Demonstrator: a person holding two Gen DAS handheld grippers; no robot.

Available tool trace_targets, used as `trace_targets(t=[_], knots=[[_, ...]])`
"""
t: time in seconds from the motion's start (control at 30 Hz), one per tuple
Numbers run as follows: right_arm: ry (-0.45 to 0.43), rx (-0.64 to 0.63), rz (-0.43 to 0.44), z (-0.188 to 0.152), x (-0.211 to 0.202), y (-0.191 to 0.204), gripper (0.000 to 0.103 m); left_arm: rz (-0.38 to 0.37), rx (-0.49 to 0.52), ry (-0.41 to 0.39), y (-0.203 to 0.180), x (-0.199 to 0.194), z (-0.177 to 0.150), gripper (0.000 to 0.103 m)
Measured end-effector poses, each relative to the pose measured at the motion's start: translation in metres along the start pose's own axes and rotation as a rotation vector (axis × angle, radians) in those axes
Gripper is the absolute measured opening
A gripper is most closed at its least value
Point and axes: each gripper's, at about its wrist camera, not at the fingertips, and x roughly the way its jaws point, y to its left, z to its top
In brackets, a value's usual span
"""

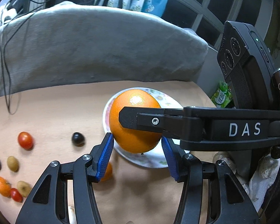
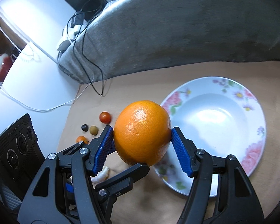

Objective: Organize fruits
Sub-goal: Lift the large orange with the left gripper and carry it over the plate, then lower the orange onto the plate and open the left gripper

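Note:
A large orange [image 1: 138, 100] hangs in the air over the near left rim of a white flowered plate [image 1: 158, 163] on the tan table. My left gripper [image 1: 137, 140] is shut on its lower half, blue pads [image 1: 106, 155] pressing both sides. My right gripper [image 2: 142, 136] is shut on the same orange [image 2: 140, 123] across its middle. One black finger of the right gripper [image 1: 132, 120] crosses the fruit from the right in the left wrist view. A left finger [image 2: 132, 173] reaches under the fruit in the right wrist view. The plate [image 2: 214, 112] holds nothing.
Small fruits lie left of the plate: a cherry tomato [image 1: 25, 140], a dark grape [image 1: 78, 139], several more near the table edge, and a peeled segment [image 2: 100, 175]. A grey cushion [image 1: 84, 46] with black cables [image 2: 87, 56] lines the back. A green packet [image 1: 221, 95] sits far right.

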Motion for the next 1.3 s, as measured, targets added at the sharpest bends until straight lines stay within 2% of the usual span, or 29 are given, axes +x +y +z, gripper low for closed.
trace_targets(t=[0.5, 0.77, 0.87, 1.0, 1.13, 1.3], knots=[[-0.003, 0.069, -0.027, -0.009, -0.012, -0.035, 0.067, -0.024, 0.030, 0.044, -0.026, 0.033, 0.007, 0.052], [0.001, 0.073, -0.033, -0.011, -0.014, -0.035, 0.067, -0.019, 0.049, 0.039, -0.025, 0.028, 0.004, 0.052], [0.002, 0.071, -0.075, -0.011, -0.012, -0.036, 0.067, -0.013, 0.054, 0.027, -0.024, 0.021, 0.004, 0.052], [-0.065, 0.069, -0.097, -0.010, -0.025, -0.039, 0.067, -0.002, 0.060, 0.022, -0.021, 0.015, 0.002, 0.052], [-0.150, 0.014, -0.149, -0.006, -0.046, -0.033, 0.083, 0.016, 0.058, -0.002, -0.016, 0.004, -0.001, 0.052], [-0.190, -0.024, -0.160, 0.003, -0.055, -0.032, 0.084, 0.047, 0.020, -0.026, -0.005, -0.002, 0.002, 0.052]])
